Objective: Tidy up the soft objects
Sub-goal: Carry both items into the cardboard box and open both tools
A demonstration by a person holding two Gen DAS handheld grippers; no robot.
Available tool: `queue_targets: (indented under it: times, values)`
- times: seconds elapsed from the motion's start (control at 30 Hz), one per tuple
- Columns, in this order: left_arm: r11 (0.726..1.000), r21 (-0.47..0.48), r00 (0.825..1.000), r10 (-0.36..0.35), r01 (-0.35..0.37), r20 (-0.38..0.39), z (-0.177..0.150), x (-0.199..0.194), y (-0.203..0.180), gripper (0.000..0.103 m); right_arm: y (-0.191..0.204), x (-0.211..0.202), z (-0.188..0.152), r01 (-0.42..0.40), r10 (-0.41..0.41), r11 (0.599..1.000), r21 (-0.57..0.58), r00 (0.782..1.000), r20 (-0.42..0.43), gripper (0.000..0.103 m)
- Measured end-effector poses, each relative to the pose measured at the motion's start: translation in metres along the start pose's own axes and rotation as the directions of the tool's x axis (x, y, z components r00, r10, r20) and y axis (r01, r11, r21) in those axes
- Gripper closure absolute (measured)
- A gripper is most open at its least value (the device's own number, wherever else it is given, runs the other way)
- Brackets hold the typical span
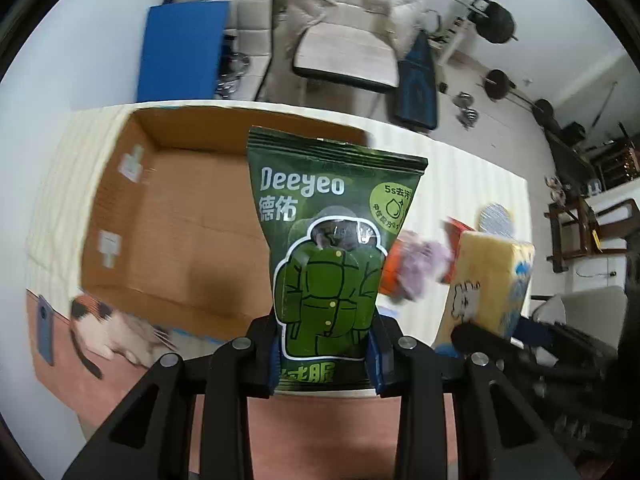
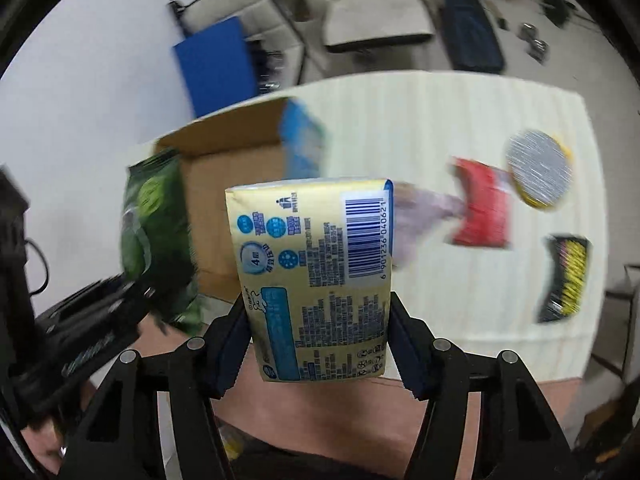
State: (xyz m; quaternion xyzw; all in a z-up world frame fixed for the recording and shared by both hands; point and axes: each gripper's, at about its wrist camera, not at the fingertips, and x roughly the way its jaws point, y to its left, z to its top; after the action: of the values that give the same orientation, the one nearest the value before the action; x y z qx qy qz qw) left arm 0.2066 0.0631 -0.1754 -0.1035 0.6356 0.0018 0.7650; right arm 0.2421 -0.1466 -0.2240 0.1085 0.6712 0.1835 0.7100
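Note:
My left gripper (image 1: 325, 354) is shut on a green Deeyeo wipes pack (image 1: 332, 240), held upright in the air in front of an open cardboard box (image 1: 180, 216). My right gripper (image 2: 318, 340) is shut on a yellow tissue pack (image 2: 316, 276), held upright above the table's near edge. The tissue pack also shows in the left wrist view (image 1: 490, 280), to the right of the wipes pack. The green pack shows blurred in the right wrist view (image 2: 158, 236), beside the box (image 2: 236, 184).
On the cream table (image 2: 440, 128) lie a red pack (image 2: 482, 210), a round silver-topped object (image 2: 538, 170), a black and yellow pack (image 2: 566, 276) and a pale purple soft item (image 2: 424, 212). A blue pack (image 2: 302, 140) stands at the box. A chair (image 1: 348, 56) stands behind.

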Motion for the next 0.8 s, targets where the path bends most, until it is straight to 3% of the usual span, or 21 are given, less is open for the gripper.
queue_targets:
  times: [0.1, 0.3, 0.43, 0.57, 0.67, 0.8]
  values:
    - [1.000, -0.013, 0.999, 0.008, -0.008, -0.041, 0.027, 0.020, 0.028, 0.073, 0.050, 0.024, 0.024, -0.005, 0.005, 1.000, -0.013, 1.000, -0.012, 0.038]
    - [0.999, -0.013, 0.993, 0.028, -0.030, -0.117, 0.078, 0.067, 0.088, 0.073, 0.110, 0.105, 0.073, 0.059, -0.060, 0.998, -0.010, 0.997, -0.056, 0.038]
    - [1.000, -0.015, 0.985, 0.000, -0.003, -0.172, 0.096, 0.101, 0.106, 0.073, 0.122, 0.153, 0.089, 0.115, -0.114, 0.993, 0.010, 0.989, -0.094, 0.038]
    - [0.997, -0.011, 0.969, -0.082, 0.082, -0.234, 0.107, 0.130, 0.108, 0.073, 0.113, 0.184, 0.093, 0.195, -0.192, 0.981, 0.014, 0.974, -0.119, 0.038]
    - [0.988, -0.019, 0.947, -0.153, 0.154, -0.283, 0.114, 0.150, 0.105, 0.073, 0.108, 0.192, 0.089, 0.238, -0.235, 0.971, 0.009, 0.964, -0.123, 0.038]
    - [0.982, 0.009, 0.933, -0.174, 0.186, -0.314, 0.118, 0.166, 0.093, 0.073, 0.110, 0.191, 0.082, 0.273, -0.272, 0.962, -0.008, 0.958, -0.090, 0.038]
